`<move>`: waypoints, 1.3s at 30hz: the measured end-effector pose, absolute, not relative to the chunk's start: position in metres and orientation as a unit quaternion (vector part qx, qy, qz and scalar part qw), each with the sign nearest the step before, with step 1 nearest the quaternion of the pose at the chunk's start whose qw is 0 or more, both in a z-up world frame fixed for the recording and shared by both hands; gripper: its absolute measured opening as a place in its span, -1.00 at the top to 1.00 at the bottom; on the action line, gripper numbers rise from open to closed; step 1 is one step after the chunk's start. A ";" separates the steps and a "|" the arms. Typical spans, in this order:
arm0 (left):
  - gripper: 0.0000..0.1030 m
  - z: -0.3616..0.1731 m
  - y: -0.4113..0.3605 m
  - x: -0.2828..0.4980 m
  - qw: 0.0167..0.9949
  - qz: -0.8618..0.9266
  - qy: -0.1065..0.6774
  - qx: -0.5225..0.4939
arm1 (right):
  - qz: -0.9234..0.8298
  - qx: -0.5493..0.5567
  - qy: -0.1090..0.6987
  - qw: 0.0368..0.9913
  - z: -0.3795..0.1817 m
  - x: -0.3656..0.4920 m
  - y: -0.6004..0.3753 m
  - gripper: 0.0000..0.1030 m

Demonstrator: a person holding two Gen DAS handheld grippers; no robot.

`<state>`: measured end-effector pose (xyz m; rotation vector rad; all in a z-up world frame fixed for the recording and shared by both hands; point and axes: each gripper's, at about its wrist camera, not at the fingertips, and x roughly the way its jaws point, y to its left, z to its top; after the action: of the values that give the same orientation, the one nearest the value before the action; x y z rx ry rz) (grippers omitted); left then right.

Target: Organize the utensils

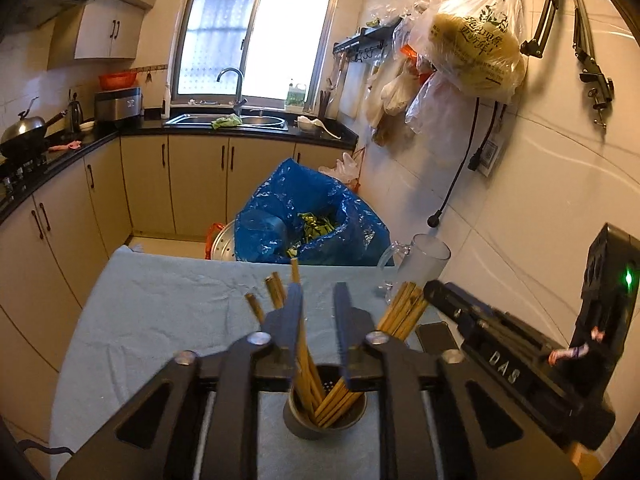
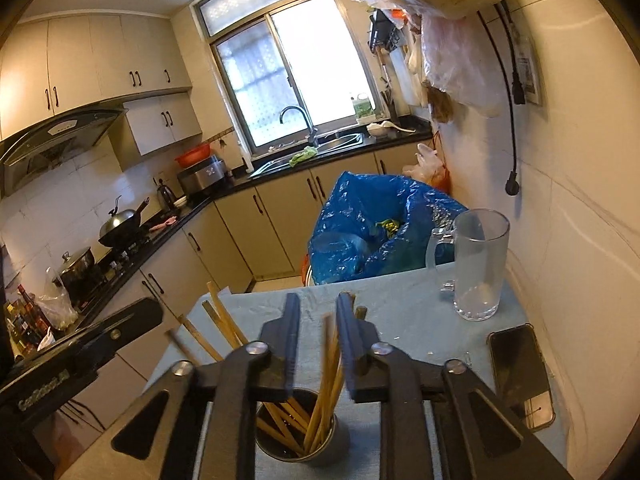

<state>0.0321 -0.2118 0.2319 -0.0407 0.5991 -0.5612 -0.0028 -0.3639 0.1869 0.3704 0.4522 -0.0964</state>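
Daylight comes through a window (image 1: 256,36) above the sink (image 1: 228,121). Beige cabinets (image 1: 200,184) under a black counter (image 1: 60,156) line two walls; white tiles (image 1: 540,184) cover the right wall.

A: What's hidden by the metal cup (image 1: 325,420)?
B: My gripper frames cover its near rim in both views. Chopsticks (image 2: 326,364) above it are motion-blurred in my right view.
A: The phone (image 2: 520,376) right of the cup?
B: Mostly covered in my left view.
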 end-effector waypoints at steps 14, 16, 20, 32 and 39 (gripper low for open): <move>0.22 0.234 -0.158 -0.023 0.925 -0.248 0.285 -0.030 | -0.065 0.188 0.209 0.957 0.199 -0.057 -0.358 0.26; 0.16 0.229 -0.152 -0.032 0.924 -0.246 0.292 -0.030 | -0.067 0.192 0.213 0.956 0.196 -0.066 -0.356 0.22; 0.10 0.215 -0.144 -0.045 0.919 -0.241 0.311 -0.027 | -0.069 0.202 0.221 0.952 0.189 -0.078 -0.354 0.18; 0.03 0.180 -0.125 -0.083 0.921 -0.197 0.335 -0.012 | -0.070 0.215 0.254 0.941 0.155 -0.114 -0.335 0.13; -0.01 0.173 -0.119 -0.104 0.931 -0.168 0.324 0.011 | -0.068 0.212 0.263 0.939 0.144 -0.132 -0.322 0.07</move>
<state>-0.1037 -0.1193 0.1731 0.0219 0.6639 -0.3437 -0.1316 -0.3219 0.1437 0.4336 0.5376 -0.1397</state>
